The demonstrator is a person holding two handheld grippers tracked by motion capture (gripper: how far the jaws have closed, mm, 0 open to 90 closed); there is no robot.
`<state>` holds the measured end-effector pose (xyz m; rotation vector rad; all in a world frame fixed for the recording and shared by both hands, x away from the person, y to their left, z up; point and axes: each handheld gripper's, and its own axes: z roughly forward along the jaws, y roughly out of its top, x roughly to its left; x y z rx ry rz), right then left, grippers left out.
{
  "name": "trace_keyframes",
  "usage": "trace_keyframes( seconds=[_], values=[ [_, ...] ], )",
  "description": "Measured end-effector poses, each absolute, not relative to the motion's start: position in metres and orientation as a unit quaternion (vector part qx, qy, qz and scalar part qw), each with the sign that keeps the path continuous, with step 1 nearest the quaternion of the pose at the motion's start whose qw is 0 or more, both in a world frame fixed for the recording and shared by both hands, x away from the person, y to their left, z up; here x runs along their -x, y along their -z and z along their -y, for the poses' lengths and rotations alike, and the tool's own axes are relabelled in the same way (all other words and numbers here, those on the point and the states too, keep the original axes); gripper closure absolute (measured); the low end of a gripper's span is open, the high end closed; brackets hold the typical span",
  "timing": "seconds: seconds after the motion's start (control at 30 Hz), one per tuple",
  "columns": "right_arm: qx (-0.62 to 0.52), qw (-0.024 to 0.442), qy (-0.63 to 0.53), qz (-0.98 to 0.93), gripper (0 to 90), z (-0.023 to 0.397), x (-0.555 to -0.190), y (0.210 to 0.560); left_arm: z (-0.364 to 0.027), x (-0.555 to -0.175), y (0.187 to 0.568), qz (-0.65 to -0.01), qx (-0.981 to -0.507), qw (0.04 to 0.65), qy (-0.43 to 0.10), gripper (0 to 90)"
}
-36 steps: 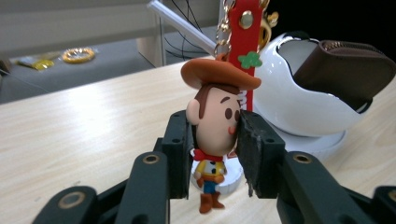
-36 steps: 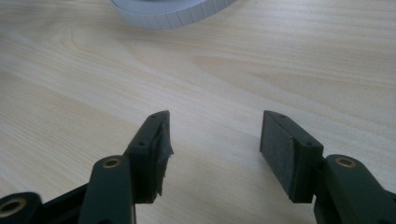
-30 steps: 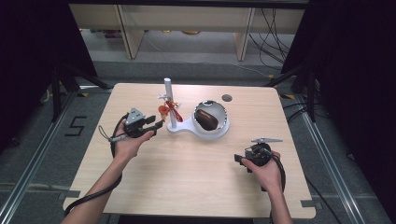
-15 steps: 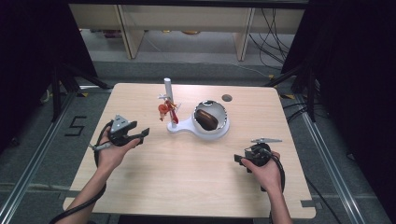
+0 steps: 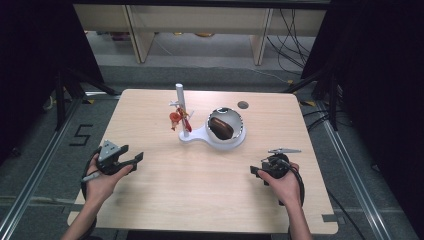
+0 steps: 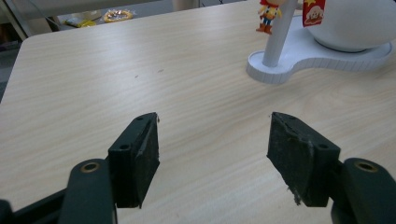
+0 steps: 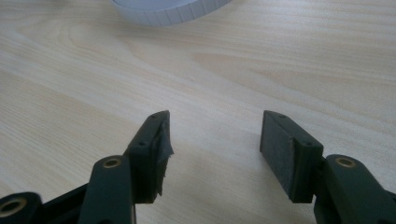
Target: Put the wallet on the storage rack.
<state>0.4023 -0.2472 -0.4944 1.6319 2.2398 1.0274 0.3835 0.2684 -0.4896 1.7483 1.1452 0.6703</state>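
Note:
A white stand (image 5: 196, 136) with an upright post (image 5: 181, 107) sits at the table's middle back. Small red and orange figure charms (image 5: 177, 119) hang from the post. The stand's round end carries a shiny bowl (image 5: 226, 127) with a brown lump (image 5: 221, 127) inside. My left gripper (image 5: 136, 159) is held at the table's left front, open and holding nothing; its view shows the post (image 6: 279, 35) and a small figure (image 6: 270, 14) ahead. My right gripper (image 5: 256, 171) rests low at the right front, open with bare wood between its jaws, the stand's base rim (image 7: 173, 10) beyond.
The wooden table (image 5: 210, 200) has a small dark round hole (image 5: 243, 105) near its back right. Black cables trail from both grippers off the front edge. Shelving legs and floor cables stand beyond the far edge.
My left gripper has drawn back from beside the charm post toward the left front of the table. The right gripper has stayed put.

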Motion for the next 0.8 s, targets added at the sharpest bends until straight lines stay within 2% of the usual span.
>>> trace_keyframes(
  seconds=[0.37,0.4,0.57,0.63,0.7,0.8],
  values=[
    [-0.549,0.092,-0.351,-0.753,44.0,0.245,-0.402,0.497,-0.277,-0.361,0.518,-0.486,-0.688,0.468,-0.268,33.5],
    [-0.558,0.081,-0.348,-0.749,44.1,0.244,-0.401,0.497,-0.277,-0.361,0.519,-0.487,-0.685,0.472,-0.267,33.5],
    [-0.558,0.077,-0.339,-0.753,44.0,0.244,-0.401,0.497,-0.277,-0.356,0.522,-0.485,-0.671,0.487,-0.279,33.1],
    [-0.549,0.094,-0.344,-0.756,44.0,0.244,-0.402,0.5,-0.278,-0.355,0.523,-0.483,-0.666,0.491,-0.285,33.1],
    [-0.544,0.082,-0.347,-0.759,44.0,0.244,-0.402,0.501,-0.279,-0.354,0.523,-0.486,-0.662,0.492,-0.289,33.0],
    [-0.549,0.092,-0.343,-0.756,44.0,0.243,-0.402,0.502,-0.28,-0.353,0.524,-0.481,-0.66,0.496,-0.294,33.0]
  ],
)
